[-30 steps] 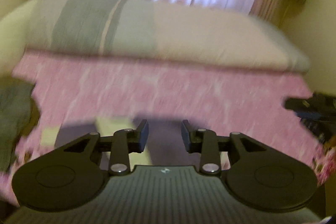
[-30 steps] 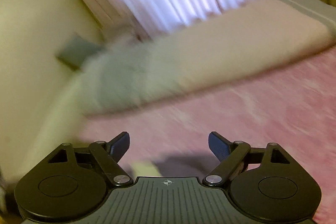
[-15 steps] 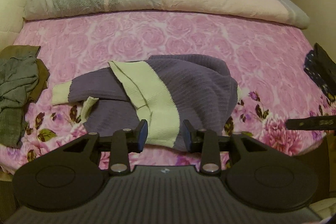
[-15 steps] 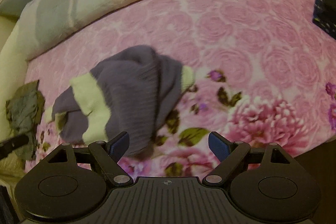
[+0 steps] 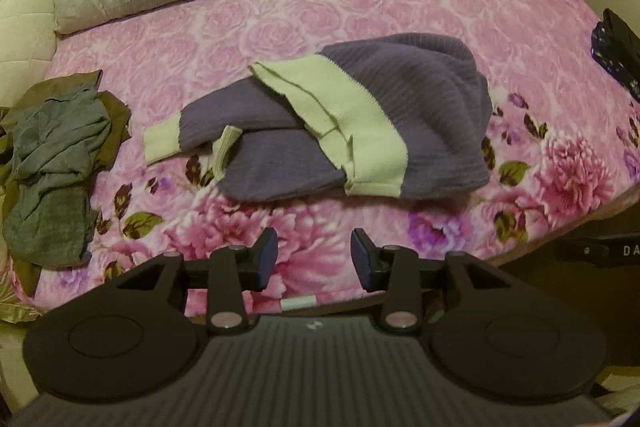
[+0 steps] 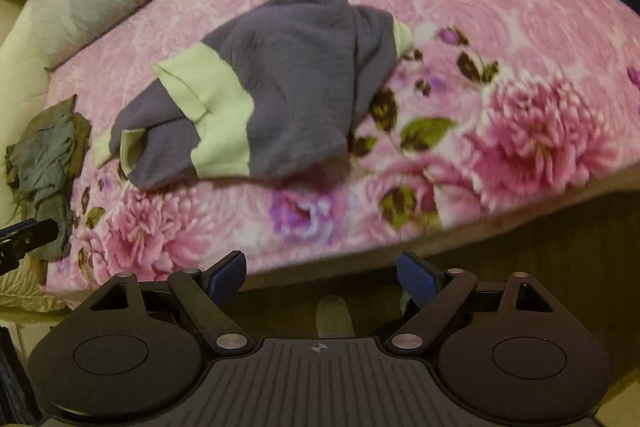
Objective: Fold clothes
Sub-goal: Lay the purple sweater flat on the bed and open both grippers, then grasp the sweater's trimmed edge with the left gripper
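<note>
Your left gripper (image 5: 314, 259) is empty, its jaws partway apart and opening over the flowered bedspread (image 5: 304, 11). Your right gripper (image 6: 322, 273) stands wide apart with nothing between its fingers, poised at the bed's near edge. Ahead of both sets of fingers, well short of any contact, lies the purple sweater (image 5: 420, 99) with pale green trim, crumpled in a heap with sleeves tangled. Farther off to the left of your fingers sits a rumpled grey-green garment (image 5: 52, 155). Judging by this, no folding has started; everything is left.

Purple sweater (image 5: 420, 115) with pale-green trim lies crumpled, apparently inside-out, mid-bed.
</note>
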{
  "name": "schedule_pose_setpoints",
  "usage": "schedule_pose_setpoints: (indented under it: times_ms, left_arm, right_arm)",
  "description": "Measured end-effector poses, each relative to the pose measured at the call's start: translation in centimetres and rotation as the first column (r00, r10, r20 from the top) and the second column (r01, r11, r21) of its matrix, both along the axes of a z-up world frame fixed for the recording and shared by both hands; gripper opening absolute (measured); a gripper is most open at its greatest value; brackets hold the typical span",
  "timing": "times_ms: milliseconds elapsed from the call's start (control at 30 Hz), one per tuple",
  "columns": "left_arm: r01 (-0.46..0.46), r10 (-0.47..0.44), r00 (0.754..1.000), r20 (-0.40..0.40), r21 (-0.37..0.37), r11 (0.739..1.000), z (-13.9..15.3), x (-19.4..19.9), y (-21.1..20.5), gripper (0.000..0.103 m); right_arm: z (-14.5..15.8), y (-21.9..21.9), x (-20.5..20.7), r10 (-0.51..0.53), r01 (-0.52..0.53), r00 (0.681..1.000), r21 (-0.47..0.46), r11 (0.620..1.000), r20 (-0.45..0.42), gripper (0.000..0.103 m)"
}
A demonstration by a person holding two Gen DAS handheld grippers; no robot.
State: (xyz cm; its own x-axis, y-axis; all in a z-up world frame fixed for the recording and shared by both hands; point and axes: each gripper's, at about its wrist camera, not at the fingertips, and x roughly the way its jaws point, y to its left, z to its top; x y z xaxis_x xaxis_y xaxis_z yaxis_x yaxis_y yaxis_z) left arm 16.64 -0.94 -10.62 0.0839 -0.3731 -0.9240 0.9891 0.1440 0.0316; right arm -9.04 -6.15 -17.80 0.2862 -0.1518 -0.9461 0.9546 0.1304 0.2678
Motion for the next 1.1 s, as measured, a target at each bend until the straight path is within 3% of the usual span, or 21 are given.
schedule_pose_setpoints:
  times_ms: [267,500,767,1100]
  left_arm:
    - [-0.003,0.003,1.000,-0.010,0.011,1.000,-0.5,0.1,0.9,0.038]
    - [-0.015,0.015,1.000,0.006,0.028,1.000,-0.8,-1.0,0.1,0.038]
    - [-0.062,0.061,0.998,0.018,0.023,0.998,-0.6,-4.1,-2.6,0.040]
    - [-0.098,0.099,0.995,0.033,-0.026,0.995,-1.8,-10.1,-5.5,0.040]
  right_arm:
    - [0.6,1.7,0.5,0.012,-0.013,0.999,-0.016,1.000,-0.032,0.086]
    - [0.4,0.7,-0.6,0.019,-0.020,0.999,-0.015,1.000,-0.031,0.086]
    - [0.4,-3.2,-3.3,0.051,-0.052,0.999,-0.020,0.998,-0.017,0.086]
    - [-0.1,-10.6,-10.7,0.053,-0.053,0.999,-0.031,0.998,-0.011,0.086]
